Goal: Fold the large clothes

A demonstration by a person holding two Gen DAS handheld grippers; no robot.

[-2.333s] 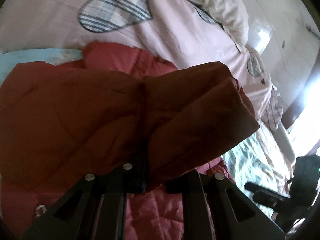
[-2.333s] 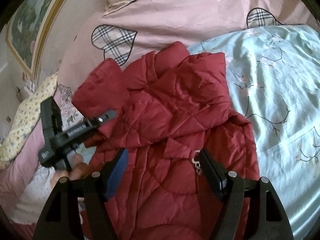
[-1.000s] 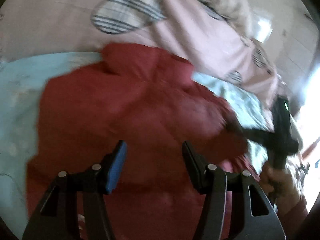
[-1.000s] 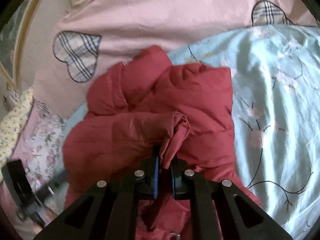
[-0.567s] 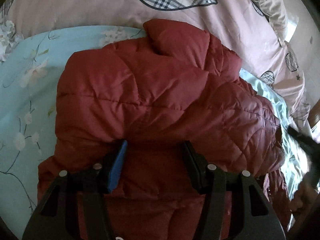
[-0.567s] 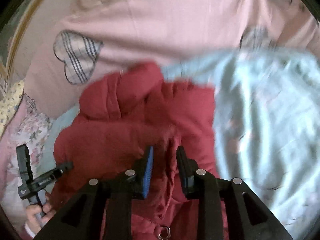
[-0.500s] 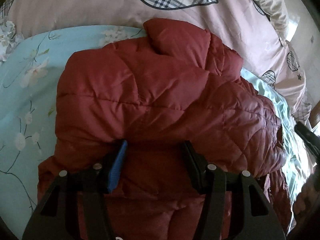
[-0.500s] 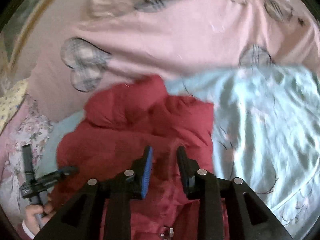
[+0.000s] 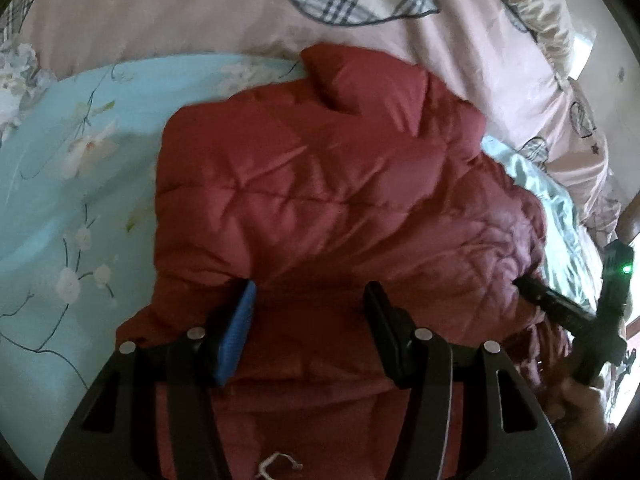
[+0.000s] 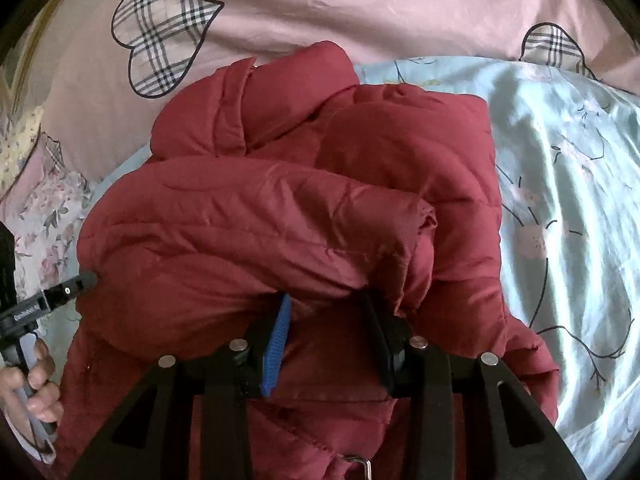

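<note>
My right gripper (image 10: 326,312), jaws opening, nothing pinched, sits under the folded sleeve of the red quilted jacket (image 10: 280,216) on the blue floral sheet (image 10: 568,184); left gripper (image 9: 310,300) open over it.

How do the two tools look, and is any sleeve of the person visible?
Each tool is a black frame with triangular cut-outs and silver screws. The left tool and the right tool each carry one blue ribbed pad and one black pad. From the side, the right tool shows a green light; the left shows white lettering. A pale cuff is visible.
</note>
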